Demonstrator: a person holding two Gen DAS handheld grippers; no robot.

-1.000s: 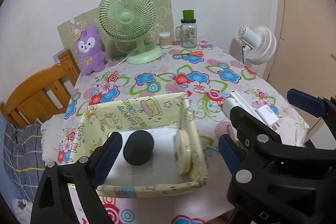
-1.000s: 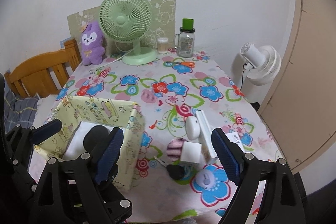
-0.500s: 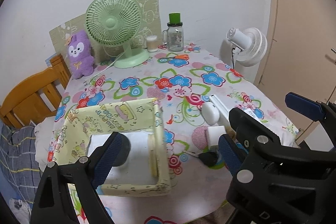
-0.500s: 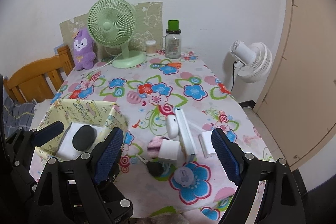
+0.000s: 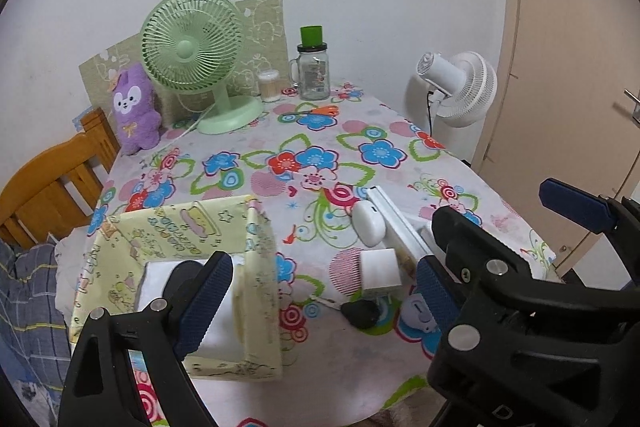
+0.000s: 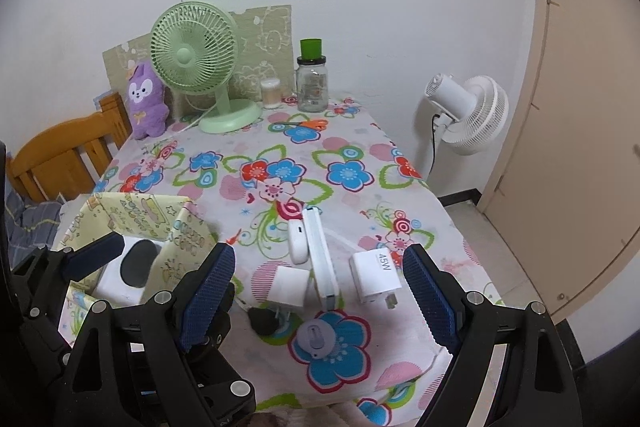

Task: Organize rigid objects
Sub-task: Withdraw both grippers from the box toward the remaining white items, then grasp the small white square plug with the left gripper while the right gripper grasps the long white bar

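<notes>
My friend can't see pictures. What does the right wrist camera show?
An open right gripper hovers over a flowery tablecloth holding white chargers, a long white box and small gadgets. A yellow basket sits left; a green fan, purple plush and jar stand behind.

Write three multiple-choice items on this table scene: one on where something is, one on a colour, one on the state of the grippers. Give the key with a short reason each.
1. Where is the purple plush toy?
A. in the yellow box
B. at the far edge of the table, left of the green fan
C. beside the white charger

2. What colour is the cap on the glass jar?
A. red
B. white
C. green

3. How do the jaws of the right gripper stand?
A. open, with nothing held
B. shut on the white charger
C. shut on the black lump

Key: B, the toy leans by the green fan near the wall; C, the cap is plainly green; A, the jaws stand wide above the white charger without touching it.
</notes>
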